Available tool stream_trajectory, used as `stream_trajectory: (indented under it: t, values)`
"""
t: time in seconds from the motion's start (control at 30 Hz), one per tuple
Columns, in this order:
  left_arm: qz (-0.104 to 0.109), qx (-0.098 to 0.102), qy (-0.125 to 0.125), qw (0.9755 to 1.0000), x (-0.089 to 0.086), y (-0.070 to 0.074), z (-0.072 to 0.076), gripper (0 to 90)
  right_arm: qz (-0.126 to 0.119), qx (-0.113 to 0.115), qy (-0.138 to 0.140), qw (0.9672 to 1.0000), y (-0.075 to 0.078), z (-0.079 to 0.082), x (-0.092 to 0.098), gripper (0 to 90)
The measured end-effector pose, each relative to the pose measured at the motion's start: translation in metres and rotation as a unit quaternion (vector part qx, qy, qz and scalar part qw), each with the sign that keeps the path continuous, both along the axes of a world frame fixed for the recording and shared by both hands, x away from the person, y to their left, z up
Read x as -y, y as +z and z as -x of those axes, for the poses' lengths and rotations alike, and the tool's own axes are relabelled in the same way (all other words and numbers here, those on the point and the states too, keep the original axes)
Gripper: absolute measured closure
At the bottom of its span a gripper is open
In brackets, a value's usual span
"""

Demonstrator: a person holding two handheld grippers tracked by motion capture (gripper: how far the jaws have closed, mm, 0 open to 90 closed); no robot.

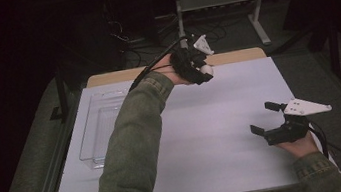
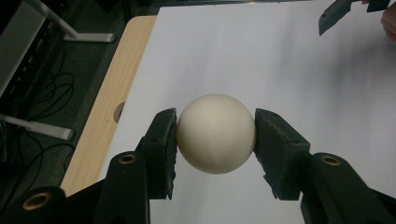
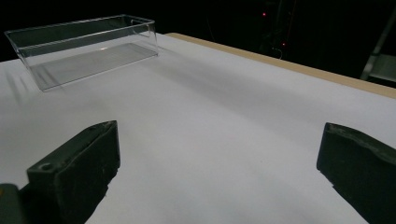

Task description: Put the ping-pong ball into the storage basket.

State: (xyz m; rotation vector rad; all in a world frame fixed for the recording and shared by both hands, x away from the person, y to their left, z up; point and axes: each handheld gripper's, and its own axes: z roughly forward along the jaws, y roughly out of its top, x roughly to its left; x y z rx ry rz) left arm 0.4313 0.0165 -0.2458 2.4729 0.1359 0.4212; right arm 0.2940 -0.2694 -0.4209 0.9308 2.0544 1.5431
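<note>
Clamping the white ball (image 2: pixel 216 133) top centre, the left hand-held gripper (image 1: pixel 200 69) probably heads lower-left for the clear bin (image 1: pixel 94 132), long axis running up-frame.

Left gripper (image 1: pixel 201 71) clamping white ball (image 1: pixel 207 70) — far table edge, right gripper (image 1: pixel 263 119) wide open, clear tray (image 1: pixel 94 132) left

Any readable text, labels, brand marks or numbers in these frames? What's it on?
None readable. The white ball clamped in the left gripper is plain, the clear plastic bin is unmarked, and the white table cover and right gripper carry no print.
</note>
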Motion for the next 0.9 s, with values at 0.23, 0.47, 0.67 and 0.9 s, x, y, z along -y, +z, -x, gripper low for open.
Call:
stream_trajectory:
  t: [0.23,0.47,0.67,0.9]
  values:
    - [-0.002,-0.003,0.004,1.0,-0.006,0.002,0.005,50.6,0.001,-0.002,0.002,1.0,0.0,0.0,-0.001,0.0]
    - [-0.005,-0.001,0.006,1.0,-0.015,0.003,0.011,50.6,0.003,-0.001,0.005,1.0,-0.001,0.0,-0.002,0.0]
    - [0.007,-0.004,0.014,0.9999,-0.029,0.005,0.014,50.6,0.003,-0.001,0.004,1.0,-0.001,0.0,-0.002,0.0]
    - [0.01,-0.004,0.021,0.9997,-0.042,0.006,0.017,50.6,0.005,-0.003,0.005,1.0,-0.001,-0.001,-0.002,0.0]
